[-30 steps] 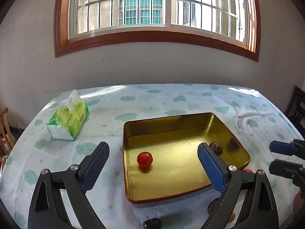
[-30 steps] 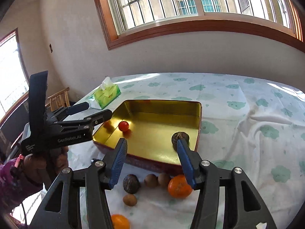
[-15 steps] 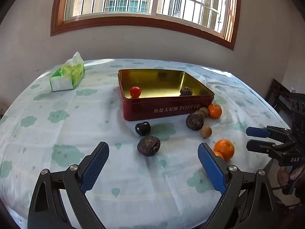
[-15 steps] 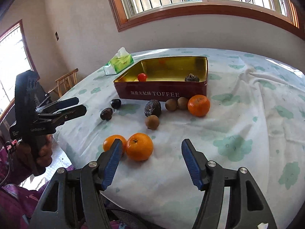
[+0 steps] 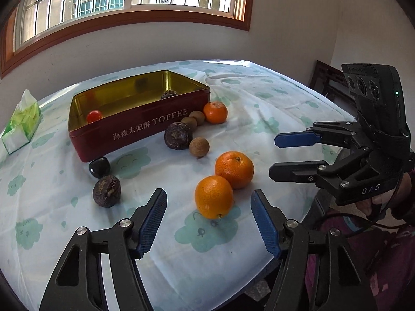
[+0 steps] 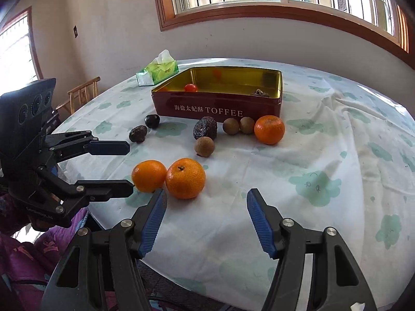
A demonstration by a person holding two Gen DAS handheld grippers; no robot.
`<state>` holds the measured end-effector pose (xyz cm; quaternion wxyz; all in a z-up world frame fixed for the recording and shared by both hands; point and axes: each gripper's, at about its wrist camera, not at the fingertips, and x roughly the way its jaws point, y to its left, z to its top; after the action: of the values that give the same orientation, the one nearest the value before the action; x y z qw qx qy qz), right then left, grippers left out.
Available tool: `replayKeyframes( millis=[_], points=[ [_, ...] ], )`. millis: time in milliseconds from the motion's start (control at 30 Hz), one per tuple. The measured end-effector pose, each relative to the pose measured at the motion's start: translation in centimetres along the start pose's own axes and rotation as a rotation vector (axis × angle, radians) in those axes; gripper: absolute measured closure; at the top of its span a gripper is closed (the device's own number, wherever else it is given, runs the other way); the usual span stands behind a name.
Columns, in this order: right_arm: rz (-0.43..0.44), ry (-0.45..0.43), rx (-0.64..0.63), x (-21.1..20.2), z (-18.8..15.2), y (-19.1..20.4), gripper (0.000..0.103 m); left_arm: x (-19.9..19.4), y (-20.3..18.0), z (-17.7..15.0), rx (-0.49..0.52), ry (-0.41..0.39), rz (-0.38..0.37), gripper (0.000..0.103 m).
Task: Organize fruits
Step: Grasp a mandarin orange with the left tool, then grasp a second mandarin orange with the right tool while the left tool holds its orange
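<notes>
— Where are your grippers?

— My left gripper (image 5: 208,206) sits low at the near edge of the desk (image 5: 272,98), under its white cloth with green clouds. Its jaws have just been closing to about half open, and the nearer round orange mandarin (image 5: 214,197) lies just beyond the fingertips, untouched. My right gripper (image 6: 205,203) is also about half open, holding nothing; the second mandarin (image 6: 185,178) lies just ahead of its left finger.

— And the other fruit?

— The red rectangular TOFFEE tin (image 5: 145,129) with the gold inside holds a small red tomato (image 5: 94,116) and one dark wrinkled fruit (image 5: 168,94). The rest lie loose in front of it.
</notes>
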<state>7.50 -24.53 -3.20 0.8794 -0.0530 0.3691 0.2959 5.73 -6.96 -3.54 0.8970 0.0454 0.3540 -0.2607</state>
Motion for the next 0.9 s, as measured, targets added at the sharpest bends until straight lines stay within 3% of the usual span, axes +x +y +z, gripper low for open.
replayKeyframes(
  millis=[167,233,300,367,600,700,900],
  points=[
    [0.004,-0.002,0.040,-0.4,-0.3,-0.7,0.042,2.2,0.2,0.8,0.020,0.054,-0.054,0.037],
    [0.007,-0.001,0.051,-0.4,-0.4,-0.9,0.042,3.4,0.4,0.6,0.021,0.097,-0.053,0.058],
    [0.009,-0.002,0.057,-0.3,-0.3,-1.0,0.042,3.4,0.6,0.6,0.015,0.077,-0.053,0.067],
    [0.013,-0.003,0.058,-0.3,-0.2,-1.0,0.042,3.0,1.1,0.4,-0.034,0.061,-0.049,0.067],
    [0.013,0.021,0.014,1.3,0.9,0.4,0.042,-0.9,3.2,-1.2,-0.216,-0.044,0.106,0.067],
    [0.013,0.031,-0.021,2.4,1.4,1.6,0.042,-2.2,3.4,-1.4,-0.245,-0.066,0.171,0.067],
    [-0.013,0.094,-0.023,5.3,1.6,2.2,0.042,-3.3,3.3,-1.3,-0.270,-0.086,0.191,0.067]
  ],
)
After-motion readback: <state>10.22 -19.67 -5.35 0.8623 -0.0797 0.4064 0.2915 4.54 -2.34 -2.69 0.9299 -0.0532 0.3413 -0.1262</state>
